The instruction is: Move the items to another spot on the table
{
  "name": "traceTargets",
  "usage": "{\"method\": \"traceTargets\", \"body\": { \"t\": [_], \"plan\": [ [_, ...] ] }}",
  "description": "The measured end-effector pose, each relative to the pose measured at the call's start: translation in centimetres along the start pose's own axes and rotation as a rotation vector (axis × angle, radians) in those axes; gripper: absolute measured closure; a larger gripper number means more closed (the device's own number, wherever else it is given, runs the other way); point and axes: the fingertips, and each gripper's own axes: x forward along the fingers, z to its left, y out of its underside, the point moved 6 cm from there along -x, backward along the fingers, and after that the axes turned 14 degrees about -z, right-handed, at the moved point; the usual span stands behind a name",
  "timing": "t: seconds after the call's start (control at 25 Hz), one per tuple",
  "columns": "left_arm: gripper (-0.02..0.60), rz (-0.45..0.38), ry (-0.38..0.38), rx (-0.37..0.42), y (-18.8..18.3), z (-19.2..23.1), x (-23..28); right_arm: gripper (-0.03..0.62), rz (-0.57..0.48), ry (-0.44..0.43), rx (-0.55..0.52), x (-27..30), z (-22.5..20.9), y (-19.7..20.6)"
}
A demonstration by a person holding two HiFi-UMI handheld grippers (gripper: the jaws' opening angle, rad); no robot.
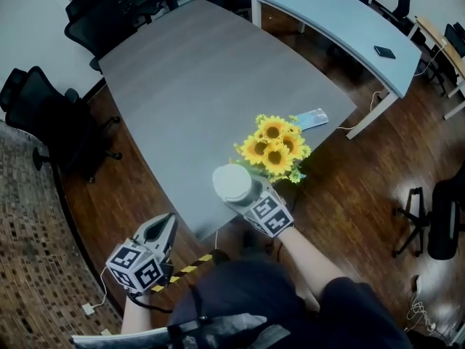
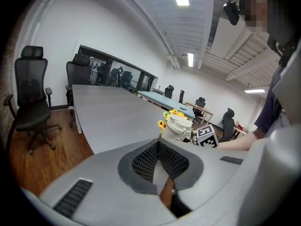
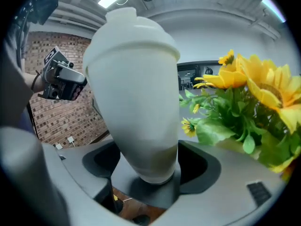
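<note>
Office: long meeting table (image 1: 203,86), swivel chairs (image 1: 33,111).

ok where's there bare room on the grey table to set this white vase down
Bare: the whole left and far stretch of the grey table, from the yellow sunflower bunch out to the black office chairs. Crowded: the near right edge, with the sunflowers, a small light blue packet and the white rounded vase held in the right claw.

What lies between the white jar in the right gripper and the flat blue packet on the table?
The sunflowers lie between the white jar and the blue packet; the head view shows it.
</note>
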Motion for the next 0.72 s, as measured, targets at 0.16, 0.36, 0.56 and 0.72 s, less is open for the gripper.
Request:
{"method": "traceTargets", "body": {
  "t": [0.16, 0.36, 0.56, 0.72],
  "plan": [
    [0.569, 0.009, -0.014, 0.007, 0.1, 0.0, 0.2, 0.204, -0.011, -0.023, 0.007, 0.6, -0.2, 0.3],
    [0.569, 0.004, -0.032, -0.006, 0.2, -0.3, 0.1, 0.217, -0.015, -0.046, -0.009, 0.7, 0.0, 0.4],
    [0.569, -0.003, -0.054, -0.008, 0.2, -0.7, -0.1, 0.220, -0.008, -0.058, -0.040, 0.4, 0.5, 0.0],
    [0.569, -0.014, -0.090, -0.015, 0.3, -0.7, -0.8, 0.223, 0.003, -0.116, -0.041, 0.1, 1.9, -0.1]
  ]
}}
